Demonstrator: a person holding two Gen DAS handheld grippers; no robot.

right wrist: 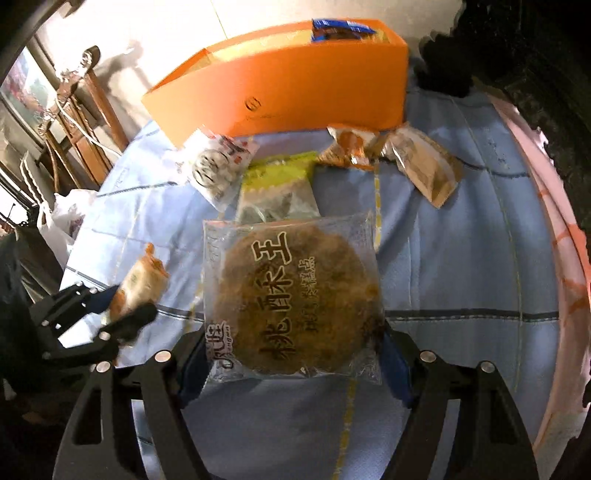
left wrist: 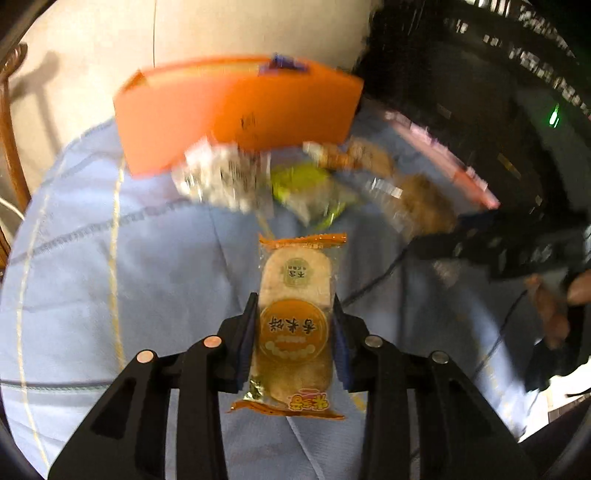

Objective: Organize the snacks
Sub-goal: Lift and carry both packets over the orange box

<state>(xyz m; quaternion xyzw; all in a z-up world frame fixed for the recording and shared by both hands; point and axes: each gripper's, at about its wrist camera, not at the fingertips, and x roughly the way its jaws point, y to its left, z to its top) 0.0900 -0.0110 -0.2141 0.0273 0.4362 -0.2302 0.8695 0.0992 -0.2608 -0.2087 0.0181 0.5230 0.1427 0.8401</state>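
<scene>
**K:** Status check: how far along is the snack sort?

**M:** Early, I'd judge. Orange box (right wrist: 280, 88) stands at the far end of the blue cloth (right wrist: 461, 258); only one dark blue packet (right wrist: 340, 29) shows over its rim. Rest of the inside is hidden from both views.

**K:** Tools?

**M:** Left tool (left wrist: 293, 332) is clamped on a narrow rice cracker pack (left wrist: 295, 306), jaws fairly close together, pads on the two long edges. Pack is off the cloth, short of the box. Right tool (right wrist: 291, 354) stands wide, jaws closed on the sides of a round walnut cake pack (right wrist: 295, 299), also lifted, in front of the loose pile.

**K:** What's left on the cloth?

**M:** At least four: white-and-red packet (right wrist: 218, 166) touching the box front, green packet (right wrist: 280, 184) beside it, small orange packet (right wrist: 347, 146), clear packet (right wrist: 428, 166) with a brown cake. All near the box, none in it. So two in hand and four to go, as far as I can see.

**K:** Materials?

**M:** All thin crinkly film with crimped end seals, glossy, slippery I'd guess. Rice cracker pack is long and flat, clear window, orange ends. Walnut cake is a flat brown disc, rough crumbly face, in a square clear bag with slack corners. Probably brittle, so easy on the squeeze. Box is smooth stiff card, matte, open top. Cloth is soft quilted fabric with stitched lines. Left view is motion-blurred, so details of the pile come from the right view.
</scene>
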